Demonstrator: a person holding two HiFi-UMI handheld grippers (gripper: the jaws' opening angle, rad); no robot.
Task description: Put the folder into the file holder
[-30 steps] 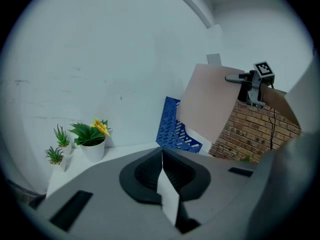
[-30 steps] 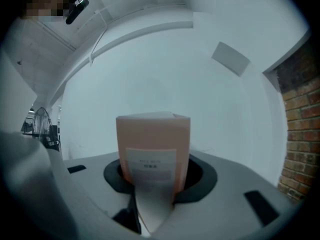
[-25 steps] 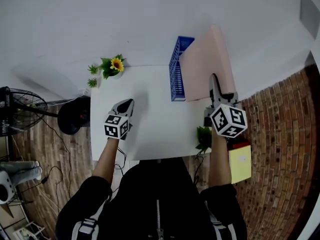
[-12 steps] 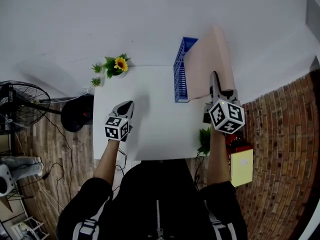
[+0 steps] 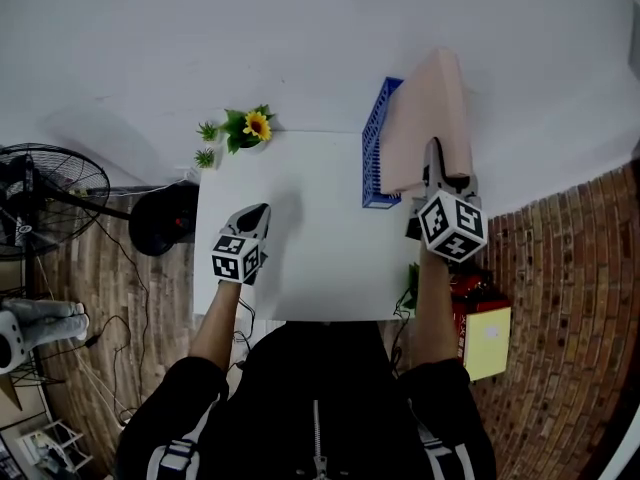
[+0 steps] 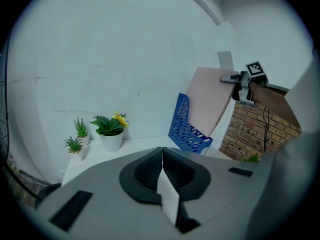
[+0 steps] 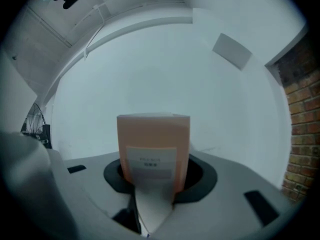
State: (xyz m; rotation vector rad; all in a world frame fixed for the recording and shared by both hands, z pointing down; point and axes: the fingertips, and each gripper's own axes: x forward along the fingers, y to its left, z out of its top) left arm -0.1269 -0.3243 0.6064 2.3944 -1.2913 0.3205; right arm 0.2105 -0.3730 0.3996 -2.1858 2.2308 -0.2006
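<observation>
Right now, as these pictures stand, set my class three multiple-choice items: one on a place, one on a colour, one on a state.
1. On the table, the potted sunflower stands at: A the far left corner; B the near right corner; C the middle.
2. The file holder is: A red; B blue; C green.
3. The right gripper is: A open, empty; B shut on the folder; C shut, empty.
Answers: A, the head view shows it there. B, its slotted wall is blue. B, its jaws clamp the pink folder.

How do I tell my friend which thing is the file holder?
Find the white table. At its far right corner stands the file holder. It is the only blue thing, with slots in its sides, unlike the green plants at the far left corner.
</observation>
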